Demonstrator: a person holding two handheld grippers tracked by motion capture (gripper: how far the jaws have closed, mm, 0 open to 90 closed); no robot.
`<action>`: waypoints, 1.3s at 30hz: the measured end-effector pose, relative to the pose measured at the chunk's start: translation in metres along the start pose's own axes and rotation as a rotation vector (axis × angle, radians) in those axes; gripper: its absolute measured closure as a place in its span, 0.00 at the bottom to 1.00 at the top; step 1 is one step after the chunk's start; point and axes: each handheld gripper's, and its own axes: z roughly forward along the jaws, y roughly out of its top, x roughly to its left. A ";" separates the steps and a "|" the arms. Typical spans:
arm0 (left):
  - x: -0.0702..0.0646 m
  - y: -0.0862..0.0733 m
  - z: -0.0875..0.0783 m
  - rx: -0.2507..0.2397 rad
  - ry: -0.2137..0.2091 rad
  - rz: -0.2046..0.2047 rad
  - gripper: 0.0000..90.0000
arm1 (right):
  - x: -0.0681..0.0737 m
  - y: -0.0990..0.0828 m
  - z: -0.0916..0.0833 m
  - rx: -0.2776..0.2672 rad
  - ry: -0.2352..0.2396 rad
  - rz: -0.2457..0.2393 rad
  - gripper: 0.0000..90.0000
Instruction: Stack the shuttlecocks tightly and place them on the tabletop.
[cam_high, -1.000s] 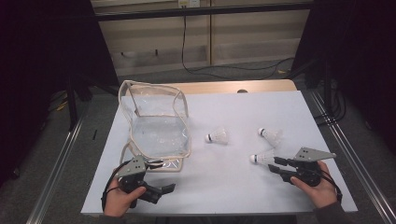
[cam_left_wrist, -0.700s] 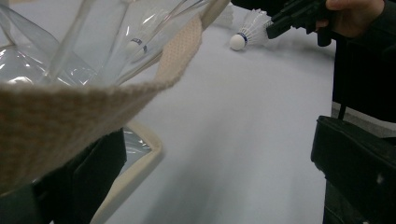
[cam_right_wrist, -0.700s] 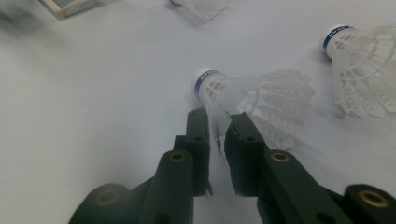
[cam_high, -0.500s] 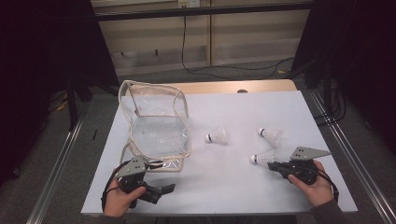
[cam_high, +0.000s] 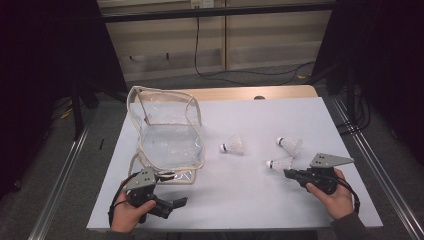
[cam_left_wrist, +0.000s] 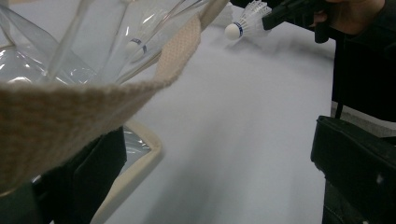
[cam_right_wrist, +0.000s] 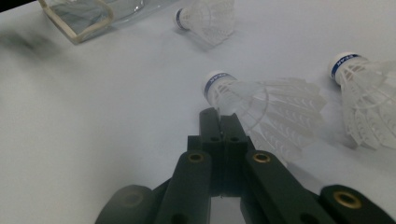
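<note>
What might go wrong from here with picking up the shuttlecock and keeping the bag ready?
1. The right gripper has its jaws shut at the skirt of the nearest shuttlecock, pinching a thin edge at most; on lifting, it may slip free or deform.
2. The woven strap of the clear bag only drapes over one jaw of the open left gripper, so it could slide off.

You worked at a white table (cam_high: 250, 200); a clear bag (cam_high: 170, 135) and three shuttlecocks (cam_high: 232, 146) (cam_high: 291, 145) (cam_high: 280, 164) lay on it.
</note>
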 end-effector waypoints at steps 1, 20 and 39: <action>0.000 0.000 0.000 -0.002 0.000 0.000 0.04 | 0.000 0.001 0.000 -0.004 0.001 -0.001 1.00; 0.000 -0.001 0.000 -0.024 0.010 0.007 0.04 | -0.003 0.022 0.015 -0.050 0.005 0.001 1.00; 0.000 -0.002 -0.001 -0.057 0.013 0.007 0.03 | -0.005 0.032 0.032 -0.052 0.007 -0.007 1.00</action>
